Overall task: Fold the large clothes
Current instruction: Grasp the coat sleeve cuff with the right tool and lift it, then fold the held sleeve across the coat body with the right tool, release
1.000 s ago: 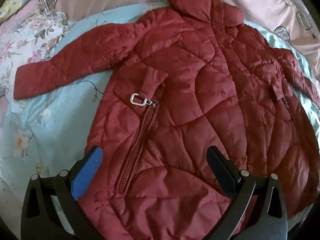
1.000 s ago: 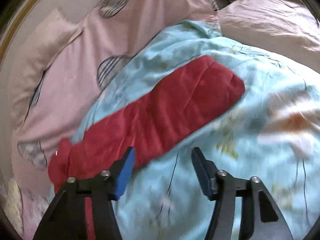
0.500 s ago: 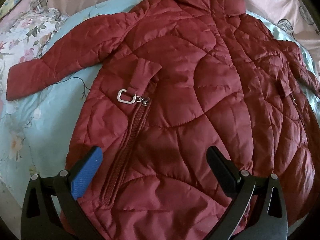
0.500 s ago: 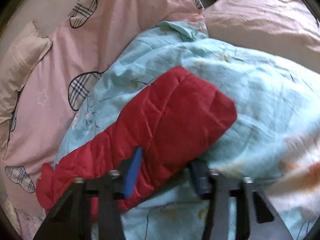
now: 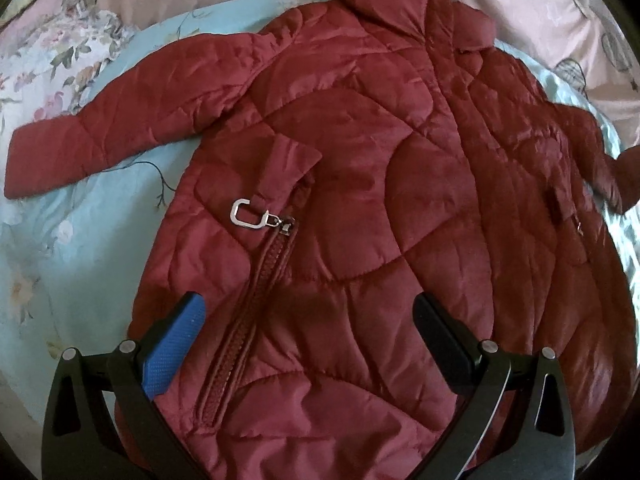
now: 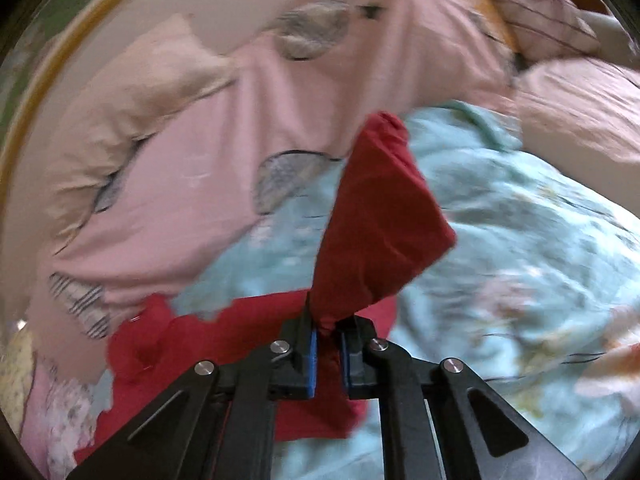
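Observation:
A dark red quilted coat [image 5: 360, 200] lies spread flat, front up, on a light blue floral quilt [image 5: 80, 240]. Its collar is at the far end and its left sleeve [image 5: 112, 128] stretches out to the left. A silver zipper pull [image 5: 250, 218] lies near the chest. My left gripper [image 5: 308, 320] is open and empty, hovering over the coat's lower part. My right gripper [image 6: 328, 344] is shut on the coat's right sleeve [image 6: 376, 232] and holds it lifted off the quilt, cuff end standing up. That lifted sleeve shows at the right edge of the left wrist view [image 5: 624, 172].
Pink bedding with plaid balloon prints [image 6: 200, 160] and pillows [image 6: 580, 104] lie beyond the quilt. A floral sheet [image 5: 52, 52] is at the far left. The right wrist view is motion-blurred.
My right gripper closed on the right sleeve and lifted it off the quilt. My left gripper stayed open, shifting slightly over the coat.

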`<action>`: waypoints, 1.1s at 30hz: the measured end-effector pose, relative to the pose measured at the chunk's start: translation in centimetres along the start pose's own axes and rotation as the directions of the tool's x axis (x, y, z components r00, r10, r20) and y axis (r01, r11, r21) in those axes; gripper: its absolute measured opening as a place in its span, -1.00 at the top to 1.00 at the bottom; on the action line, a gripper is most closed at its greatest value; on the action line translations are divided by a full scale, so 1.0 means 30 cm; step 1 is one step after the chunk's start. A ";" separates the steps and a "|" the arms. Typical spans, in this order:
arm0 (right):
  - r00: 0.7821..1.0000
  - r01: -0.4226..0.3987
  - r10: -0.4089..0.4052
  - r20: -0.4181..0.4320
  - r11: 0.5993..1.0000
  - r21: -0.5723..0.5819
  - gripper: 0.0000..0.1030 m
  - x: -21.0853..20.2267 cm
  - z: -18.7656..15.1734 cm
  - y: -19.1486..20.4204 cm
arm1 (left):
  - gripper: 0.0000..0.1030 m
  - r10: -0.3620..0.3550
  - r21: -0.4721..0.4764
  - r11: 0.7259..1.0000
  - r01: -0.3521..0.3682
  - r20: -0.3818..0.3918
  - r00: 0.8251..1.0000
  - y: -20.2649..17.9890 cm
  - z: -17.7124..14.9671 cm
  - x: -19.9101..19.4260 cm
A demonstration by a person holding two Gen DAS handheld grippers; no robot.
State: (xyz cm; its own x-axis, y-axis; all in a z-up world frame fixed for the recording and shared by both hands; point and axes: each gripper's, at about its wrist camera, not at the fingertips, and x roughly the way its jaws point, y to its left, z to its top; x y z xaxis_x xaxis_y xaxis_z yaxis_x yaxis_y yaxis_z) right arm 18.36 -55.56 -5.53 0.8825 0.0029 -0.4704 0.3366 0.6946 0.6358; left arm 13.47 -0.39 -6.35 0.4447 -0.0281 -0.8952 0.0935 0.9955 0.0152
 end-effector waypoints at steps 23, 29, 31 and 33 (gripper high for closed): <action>0.863 -0.423 0.296 -0.410 0.867 -0.265 0.86 0.261 -0.516 0.926 | -1.00 -0.220 -0.139 0.964 0.224 0.048 0.974 0.208 0.053 -0.041; 0.821 -0.459 0.256 -0.510 0.827 -0.324 0.86 0.331 -0.703 1.059 | -1.00 -0.326 -0.189 0.926 0.327 0.037 0.945 0.258 0.110 -0.027; 0.802 -0.482 0.251 -0.542 0.809 -0.337 0.86 0.358 -0.772 1.098 | -1.00 -0.342 -0.188 0.920 0.345 0.047 0.938 0.267 0.135 -0.033; 0.790 -0.500 0.243 -0.563 0.787 -0.362 0.86 0.381 -0.826 1.126 | -1.00 -0.371 -0.190 0.907 0.376 0.062 0.926 0.281 0.172 -0.040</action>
State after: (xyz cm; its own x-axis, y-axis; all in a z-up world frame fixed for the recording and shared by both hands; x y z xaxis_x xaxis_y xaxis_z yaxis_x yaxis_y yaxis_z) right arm 31.68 -14.23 -4.59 0.5937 0.5760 -0.5619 -0.2952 0.8055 0.5138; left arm 18.32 7.59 -2.86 0.4321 -0.4013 -0.8076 0.0824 0.9094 -0.4077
